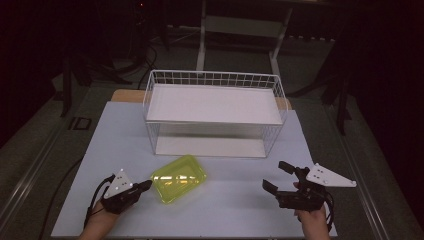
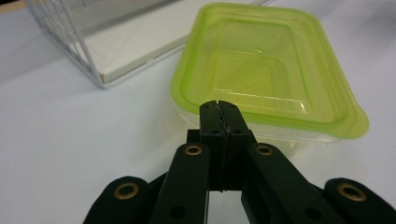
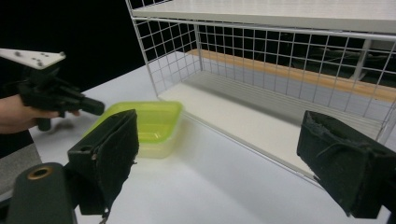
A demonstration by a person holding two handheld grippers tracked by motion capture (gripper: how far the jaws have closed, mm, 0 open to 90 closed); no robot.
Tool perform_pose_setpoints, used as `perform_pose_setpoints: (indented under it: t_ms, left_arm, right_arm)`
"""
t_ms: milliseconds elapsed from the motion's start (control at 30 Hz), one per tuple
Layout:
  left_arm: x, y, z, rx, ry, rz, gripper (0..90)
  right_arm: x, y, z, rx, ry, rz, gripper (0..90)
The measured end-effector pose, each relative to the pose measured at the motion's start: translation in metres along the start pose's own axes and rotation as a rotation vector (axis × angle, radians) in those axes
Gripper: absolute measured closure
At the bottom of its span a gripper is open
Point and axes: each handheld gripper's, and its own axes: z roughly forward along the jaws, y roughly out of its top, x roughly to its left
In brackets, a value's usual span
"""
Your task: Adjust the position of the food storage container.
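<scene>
while i watched from the high view, one yellow-green container (image 1: 178, 178) lay on the white table (image 1: 100, 150), in front of the wire basket (image 1: 215, 112) and between my two grippers. its long axis ran from the near left to the far right, so one short end pointed toward the left gripper (image 1: 145, 185) and the other toward the basket's right half. it stood flat with its lid on top, apart from the basket.

i counted one container, one basket with two white shelves inside, and two grippers.

the left gripper was clenched with nothing between its jaws; in the left gripper view its closed tips (image 2: 219, 112) were just at the container's (image 2: 261, 65) near rim, but i could not tell if they touched it. the right gripper (image 1: 277, 176) was released, its jaws wide apart, well away from the container, at the table's near right. in the right gripper view its two pads (image 3: 109, 154) framed the basket (image 3: 261, 56) and the container (image 3: 149, 121).
</scene>
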Motion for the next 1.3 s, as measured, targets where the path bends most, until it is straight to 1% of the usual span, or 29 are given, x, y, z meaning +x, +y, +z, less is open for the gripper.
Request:
perform_pose_setpoints:
  t_ms: [33, 167, 267, 333, 400, 433, 500, 533, 600, 700, 733, 767, 833, 967, 1000, 1100, 1167, 1300]
  left_arm:
    - [0.001, 0.002, 0.003, -0.002, 0.016, 0.006, 90.0]
    - [0.005, 0.009, 0.015, -0.027, 0.015, -0.001, 90.0]
    - [0.005, 0.014, 0.025, -0.032, 0.014, 0.008, 90.0]
    - [0.004, 0.017, 0.031, -0.029, 0.018, 0.022, 90.0]
    - [0.004, 0.019, 0.037, -0.032, 0.011, 0.021, 90.0]
    - [0.004, 0.020, 0.040, -0.032, 0.015, 0.021, 90.0]
    - [0.003, 0.022, 0.045, -0.038, 0.008, 0.017, 90.0]
    - [0.003, 0.023, 0.048, -0.040, 0.008, 0.021, 90.0]
    - [0.002, 0.025, 0.053, -0.047, -0.006, 0.013, 90.0]
    - [-0.002, 0.029, 0.062, -0.048, -0.016, 0.018, 90.0]
    - [-0.003, 0.030, 0.065, -0.051, -0.021, 0.016, 90.0]
    - [-0.004, 0.031, 0.067, -0.051, -0.025, 0.024, 90.0]
    - [-0.006, 0.033, 0.070, -0.052, -0.027, 0.027, 90.0]
    - [-0.006, 0.034, 0.069, -0.049, -0.028, 0.033, 90.0]
    - [-0.006, 0.033, 0.063, -0.058, -0.028, 0.036, 90.0]
    - [-0.007, 0.031, 0.053, -0.060, -0.028, 0.038, 90.0]
    - [-0.008, 0.029, 0.051, -0.059, -0.035, 0.025, 90.0]
    - [-0.014, 0.027, 0.053, -0.040, -0.031, 0.062, 90.0]
  right_arm:
    - [0.000, -0.001, 0.000, 0.005, 0.001, 0.004, 12.7]
    - [0.000, -0.001, 0.001, 0.010, 0.006, 0.003, 13.0]
    - [0.000, -0.003, 0.003, 0.018, 0.013, 0.004, 13.0]
    - [0.000, -0.003, 0.004, 0.024, 0.017, 0.001, 13.0]
    - [0.000, -0.003, 0.004, 0.026, 0.018, 0.003, 13.0]
    - [0.000, -0.004, 0.004, 0.028, 0.020, 0.001, 13.0]
    - [0.000, -0.004, 0.004, 0.028, 0.018, 0.001, 13.0]
    - [0.000, -0.004, 0.004, 0.028, 0.018, 0.001, 13.0]
    - [0.000, -0.004, 0.004, 0.030, 0.017, 0.002, 13.0]
    - [-0.001, -0.005, 0.005, 0.032, 0.018, 0.002, 13.0]
    - [-0.001, -0.005, 0.005, 0.031, 0.022, 0.004, 13.1]
    - [-0.001, -0.005, 0.005, 0.033, 0.028, 0.005, 13.2]
    - [-0.002, -0.005, 0.005, 0.032, 0.035, 0.006, 13.2]
    - [-0.003, -0.006, 0.005, 0.031, 0.032, 0.003, 13.1]
    - [-0.004, -0.006, 0.004, 0.035, 0.036, 0.003, 12.4]
    - [-0.003, -0.006, 0.005, 0.037, 0.037, 0.000, 12.4]
    - [-0.003, -0.006, 0.006, 0.035, 0.039, 0.001, 12.4]
    - [0.000, -0.006, 0.006, 0.038, 0.040, -0.016, 14.5]
